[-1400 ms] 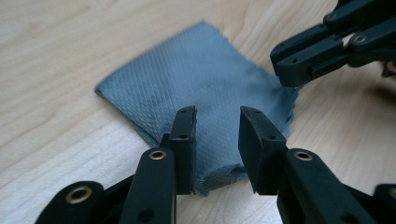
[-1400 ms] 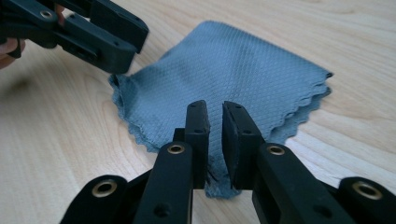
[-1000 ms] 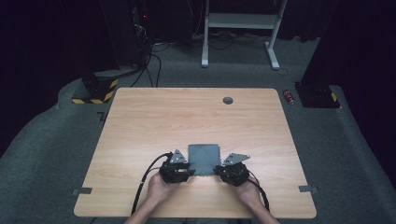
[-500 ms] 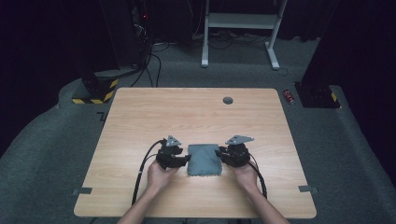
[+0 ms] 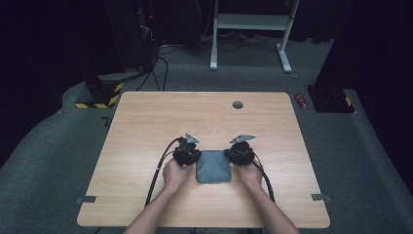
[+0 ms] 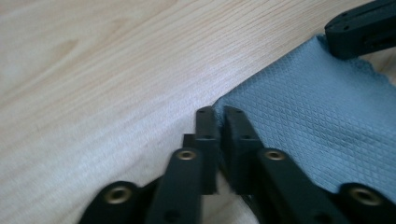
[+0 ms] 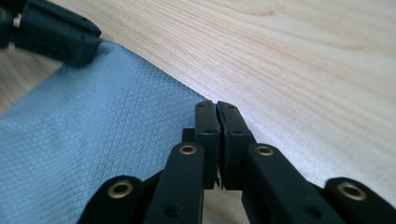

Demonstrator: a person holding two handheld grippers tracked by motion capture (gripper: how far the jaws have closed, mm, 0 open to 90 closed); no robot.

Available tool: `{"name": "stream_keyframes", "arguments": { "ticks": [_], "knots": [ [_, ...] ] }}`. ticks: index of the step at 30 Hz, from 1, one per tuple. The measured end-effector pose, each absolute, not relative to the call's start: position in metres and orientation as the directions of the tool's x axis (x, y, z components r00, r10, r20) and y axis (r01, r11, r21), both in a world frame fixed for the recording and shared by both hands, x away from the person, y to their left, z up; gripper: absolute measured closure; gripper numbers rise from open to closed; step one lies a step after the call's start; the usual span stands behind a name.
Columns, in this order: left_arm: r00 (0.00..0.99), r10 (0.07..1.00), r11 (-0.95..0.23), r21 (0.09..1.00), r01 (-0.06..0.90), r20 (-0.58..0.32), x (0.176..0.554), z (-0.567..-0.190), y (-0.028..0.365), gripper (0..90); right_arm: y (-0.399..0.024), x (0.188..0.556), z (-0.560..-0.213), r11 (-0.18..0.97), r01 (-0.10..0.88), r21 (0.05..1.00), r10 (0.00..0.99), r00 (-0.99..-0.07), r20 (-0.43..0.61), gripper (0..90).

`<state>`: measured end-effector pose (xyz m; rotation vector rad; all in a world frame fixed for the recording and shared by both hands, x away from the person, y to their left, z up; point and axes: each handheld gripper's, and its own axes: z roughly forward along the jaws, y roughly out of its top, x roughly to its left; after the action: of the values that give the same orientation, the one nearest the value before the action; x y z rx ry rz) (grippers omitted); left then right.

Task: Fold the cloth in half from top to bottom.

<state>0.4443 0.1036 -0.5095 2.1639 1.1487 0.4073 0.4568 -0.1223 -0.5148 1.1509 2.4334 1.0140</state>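
Pale wooden table [image 5: 146,122] (small round grommet [image 5: 237,105]), grey carpet [image 5: 58,161], dark room

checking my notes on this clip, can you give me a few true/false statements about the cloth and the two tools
1. The grey cloth lies on the wooden table. True.
2. The left tool is shut on a corner of the cloth. True.
3. The right tool stands wide open above the cloth. False: it is shut on the cloth's edge.
4. The cloth is bright red. False: it is blue-grey, with a diamond weave.
5. The tools hold opposite sides of the cloth. True.
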Motion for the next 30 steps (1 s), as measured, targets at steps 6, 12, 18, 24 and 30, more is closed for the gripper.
{"name": "stream_keyframes", "arguments": {
  "ticks": [6,12,18,24,30],
  "knots": [
    [0.553,0.833,-0.406,0.678,0.613,-0.001,0.449,-0.51,0.104,81.5,-0.119,0.464,-0.512,0.459,0.573,0.679,0.77,-0.638,0.017,83.6],
    [0.608,0.792,-0.383,0.74,0.553,-0.044,0.435,-0.498,0.098,60.1,-0.115,0.456,-0.502,0.436,0.53,0.727,0.76,-0.65,0.018,81.4],
    [0.661,0.75,-0.464,0.693,0.552,-0.025,0.436,-0.513,0.079,55.9,-0.095,0.456,-0.513,0.46,0.533,0.71,0.699,-0.711,0.08,83.2],
    [0.665,0.746,-0.489,0.703,0.516,0.031,0.418,-0.514,0.103,55.9,-0.112,0.461,-0.515,0.467,0.547,0.695,0.742,-0.67,0.028,81.9],
    [0.693,0.72,-0.504,0.715,0.484,0.038,0.396,-0.508,0.106,51.5,-0.115,0.444,-0.51,0.455,0.518,0.724,0.72,-0.693,0.043,77.2]
  ]
}}
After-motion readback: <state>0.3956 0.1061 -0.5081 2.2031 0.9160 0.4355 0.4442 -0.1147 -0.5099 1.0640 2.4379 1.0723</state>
